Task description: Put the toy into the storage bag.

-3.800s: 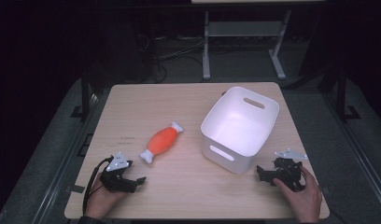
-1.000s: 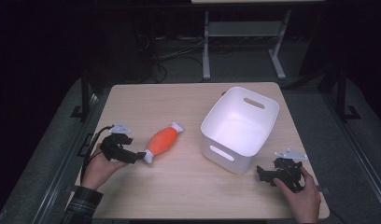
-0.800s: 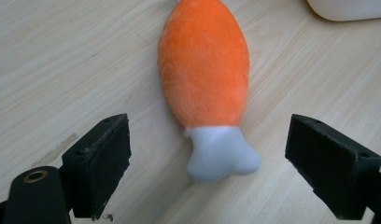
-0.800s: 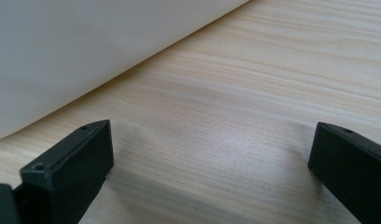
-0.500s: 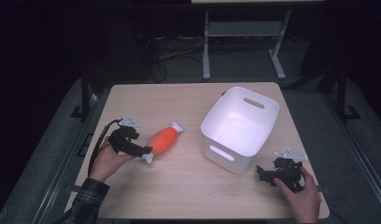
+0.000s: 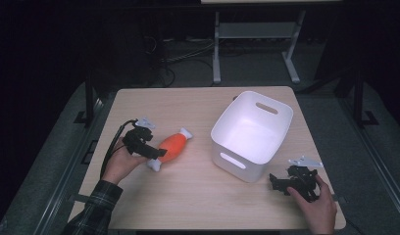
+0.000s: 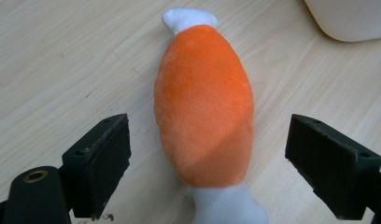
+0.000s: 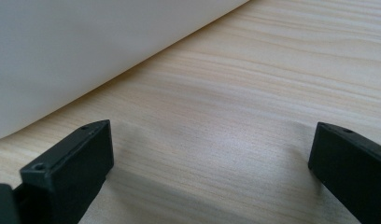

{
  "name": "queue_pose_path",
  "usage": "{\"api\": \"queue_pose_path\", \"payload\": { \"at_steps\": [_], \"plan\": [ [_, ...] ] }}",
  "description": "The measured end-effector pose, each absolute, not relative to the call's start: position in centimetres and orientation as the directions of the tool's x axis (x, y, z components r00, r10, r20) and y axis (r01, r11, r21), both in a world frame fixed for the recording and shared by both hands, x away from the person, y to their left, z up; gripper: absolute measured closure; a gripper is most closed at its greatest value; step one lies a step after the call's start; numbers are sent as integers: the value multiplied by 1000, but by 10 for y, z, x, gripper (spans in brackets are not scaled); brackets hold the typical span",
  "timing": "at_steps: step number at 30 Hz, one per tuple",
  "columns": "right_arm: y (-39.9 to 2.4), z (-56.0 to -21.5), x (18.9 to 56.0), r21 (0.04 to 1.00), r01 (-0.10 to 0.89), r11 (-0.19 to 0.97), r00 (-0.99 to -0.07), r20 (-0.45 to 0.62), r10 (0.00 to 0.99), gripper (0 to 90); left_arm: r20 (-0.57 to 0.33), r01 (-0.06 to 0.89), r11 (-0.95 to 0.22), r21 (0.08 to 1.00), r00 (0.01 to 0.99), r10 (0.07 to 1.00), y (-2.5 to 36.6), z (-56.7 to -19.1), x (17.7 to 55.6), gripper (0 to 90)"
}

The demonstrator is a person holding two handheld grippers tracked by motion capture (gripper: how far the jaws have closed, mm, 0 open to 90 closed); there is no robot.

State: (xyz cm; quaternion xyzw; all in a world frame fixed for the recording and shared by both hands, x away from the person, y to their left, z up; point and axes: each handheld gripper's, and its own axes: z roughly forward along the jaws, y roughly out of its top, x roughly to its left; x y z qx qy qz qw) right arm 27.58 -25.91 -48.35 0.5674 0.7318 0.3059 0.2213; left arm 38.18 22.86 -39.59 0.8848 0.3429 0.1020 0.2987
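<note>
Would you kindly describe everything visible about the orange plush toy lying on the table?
The orange plush toy is a soft, fuzzy oval body with a white fabric tip at each end. It lies flat and slantwise on the pale wooden table, left of the white plastic bin. The left gripper straddles its near end, jaws open, not touching it.

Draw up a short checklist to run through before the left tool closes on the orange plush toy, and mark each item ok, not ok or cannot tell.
1. Left tool open wide enough: ok, its jaws stand apart on either side of the orange plush toy.
2. Toy centred in the gap: ok, clear space shows on both sides in the left gripper view.
3. Jaws not yet touching the toy: ok.
4. Toy lying flat on the table: ok.
5. White bin upright and clear of the toy: ok.
6. Right tool out of the way: ok, open, near the bin's front corner.
7. Jaws low enough for a firm grip: cannot tell.
</note>
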Motion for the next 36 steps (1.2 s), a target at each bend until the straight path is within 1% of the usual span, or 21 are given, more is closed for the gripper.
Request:
{"api": "queue_pose_path", "payload": {
  "at_steps": [20,36],
  "plan": [
    [-259,-483,276,699,695,169,-258,23,966,0,-10,545,-608,578,749,662,201,-413,399,131],
    [-259,-483,276,699,695,169,-258,23,966,0,5,550,-618,562,745,667,188,-425,406,126]
  ]
}}
